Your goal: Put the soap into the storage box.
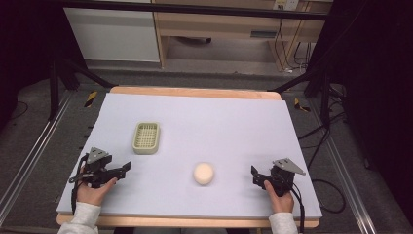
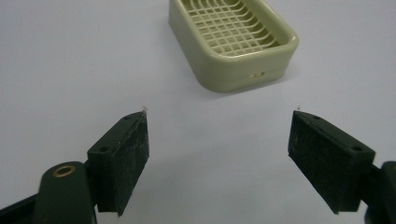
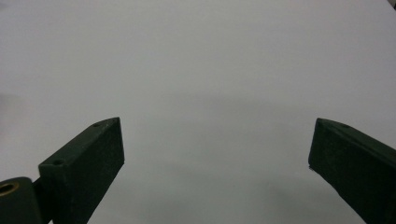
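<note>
A person sits at the near edge of the table [image 1: 204, 122], which is covered by a pale lilac sheet, with a black gripper in each hand. The left gripper [image 1: 122, 169] rests low over the sheet at the near left, held by the left hand [image 1: 93, 191]; in the left gripper view its jaws stand wide apart with nothing between them. Just beyond those jaws lies a pale green soap dish [image 2: 232, 41] with a grid bottom, sitting flat on the sheet; from the high view it [image 1: 146, 137] lies a little farther up the table than the left gripper.

The right gripper [image 1: 256, 176] sits at the near right, held by the right hand [image 1: 278, 196]. Its jaws are spread wide too, with bare sheet between them in the right gripper view.

Between the two grippers, nearer the right one, a round cream-coloured soap bar [image 1: 203, 173] lies on the sheet, touched by neither gripper and well apart from the soap dish.
</note>
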Tool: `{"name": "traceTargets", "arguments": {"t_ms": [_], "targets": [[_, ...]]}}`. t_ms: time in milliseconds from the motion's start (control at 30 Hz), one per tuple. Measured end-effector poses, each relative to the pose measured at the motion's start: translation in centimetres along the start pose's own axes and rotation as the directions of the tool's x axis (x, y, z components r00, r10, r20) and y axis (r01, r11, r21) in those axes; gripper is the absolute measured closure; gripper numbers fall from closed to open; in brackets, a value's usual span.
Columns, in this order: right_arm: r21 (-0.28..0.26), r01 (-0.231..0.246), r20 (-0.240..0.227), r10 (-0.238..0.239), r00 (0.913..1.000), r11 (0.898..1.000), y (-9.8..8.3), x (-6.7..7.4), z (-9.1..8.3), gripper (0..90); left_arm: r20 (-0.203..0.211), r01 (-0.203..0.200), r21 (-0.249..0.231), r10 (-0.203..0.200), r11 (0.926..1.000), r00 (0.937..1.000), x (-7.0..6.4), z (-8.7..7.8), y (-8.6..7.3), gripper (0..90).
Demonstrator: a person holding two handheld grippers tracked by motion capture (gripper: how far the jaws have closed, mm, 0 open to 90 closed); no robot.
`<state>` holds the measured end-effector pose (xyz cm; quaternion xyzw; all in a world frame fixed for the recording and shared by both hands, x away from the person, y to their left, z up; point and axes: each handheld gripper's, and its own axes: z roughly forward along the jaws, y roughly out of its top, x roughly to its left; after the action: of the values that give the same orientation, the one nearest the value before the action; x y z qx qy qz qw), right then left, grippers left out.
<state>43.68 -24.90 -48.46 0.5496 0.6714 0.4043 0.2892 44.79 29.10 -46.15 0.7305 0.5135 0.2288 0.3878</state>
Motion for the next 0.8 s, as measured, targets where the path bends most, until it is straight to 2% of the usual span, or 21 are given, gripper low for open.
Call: {"name": "traceTargets", "arguments": {"t_ms": [133, 167, 267, 467, 800], "targets": [[0.010, -0.007, -0.011, 0.007, 0.9999, 1.000, 0.0, 0.0, 0.1, 3.9, 0.011, -0.019, -0.005, 0.019, 0.9998, 0.9998, -0.7, 0.0, 0.2, 20.5], [0.016, 0.008, -0.006, -0.008, 0.9999, 1.000, 0.0, 0.1, 0.2, 3.9, 0.018, -0.036, 0.006, 0.036, 0.9993, 0.9992, -1.2, 0.0, 0.2, 20.7], [0.016, 0.019, -0.003, -0.019, 0.9998, 1.000, 0.0, 0.1, 0.2, 3.9, 0.031, -0.036, 0.004, 0.036, 0.9993, 0.9989, -1.6, 0.1, 0.2, 21.1], [0.021, 0.014, -0.006, -0.014, 0.9999, 1.000, 0.0, 0.1, 0.2, 4.0, 0.058, -0.062, 0.010, 0.062, 0.9980, 0.9964, -2.8, 0.3, 0.4, 21.7], [0.029, 0.007, -0.005, -0.007, 1.0000, 1.000, 0.0, 0.1, 0.3, 4.2, 0.079, -0.089, 0.014, 0.087, 0.9960, 0.9931, -4.0, 0.4, 0.8, 21.7]]}}
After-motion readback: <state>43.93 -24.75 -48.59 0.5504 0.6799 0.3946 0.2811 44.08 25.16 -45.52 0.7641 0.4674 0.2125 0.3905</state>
